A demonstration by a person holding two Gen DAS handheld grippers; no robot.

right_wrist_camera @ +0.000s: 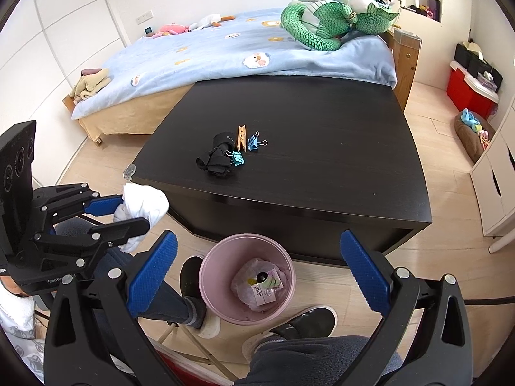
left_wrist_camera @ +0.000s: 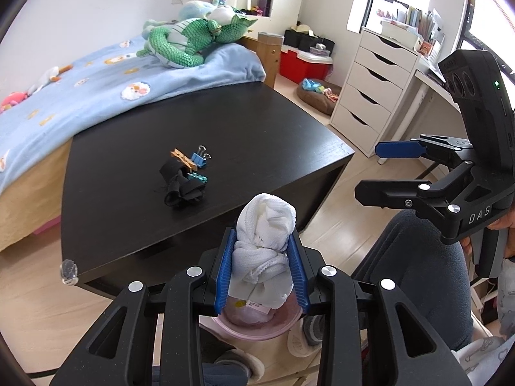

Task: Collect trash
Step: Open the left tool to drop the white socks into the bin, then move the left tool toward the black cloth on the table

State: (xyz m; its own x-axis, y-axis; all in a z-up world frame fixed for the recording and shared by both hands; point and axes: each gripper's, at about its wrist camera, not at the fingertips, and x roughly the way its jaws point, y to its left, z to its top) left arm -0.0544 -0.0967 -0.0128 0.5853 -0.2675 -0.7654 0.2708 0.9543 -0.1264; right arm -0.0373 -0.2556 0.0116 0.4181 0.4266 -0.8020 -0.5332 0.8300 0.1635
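My left gripper (left_wrist_camera: pixel 262 267) and right gripper (right_wrist_camera: pixel 257 270) are matte black linkages with silver rivets and ribbed blue pads (right_wrist_camera: pixel 153 273) (white "DAS" lettering marks the right one). I see dark grey fleece trousers (left_wrist_camera: pixel 428 276) and dark slippers (right_wrist_camera: pixel 305 321).

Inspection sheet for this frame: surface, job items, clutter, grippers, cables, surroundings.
Surface: black table, dark wood grain.
Job's things: white cloth bundle held above pink bin; bin already holds wrappers; black cloth bundle on table.
Clutter: wooden clothespin, two blue binder clips.
Grippers: left gripper jaws shut on the white bundle; right gripper jaws open, empty, over the bin.
Cables: black cable on the floor at right.
Surroundings: bed with green plush dragon, white drawer unit.
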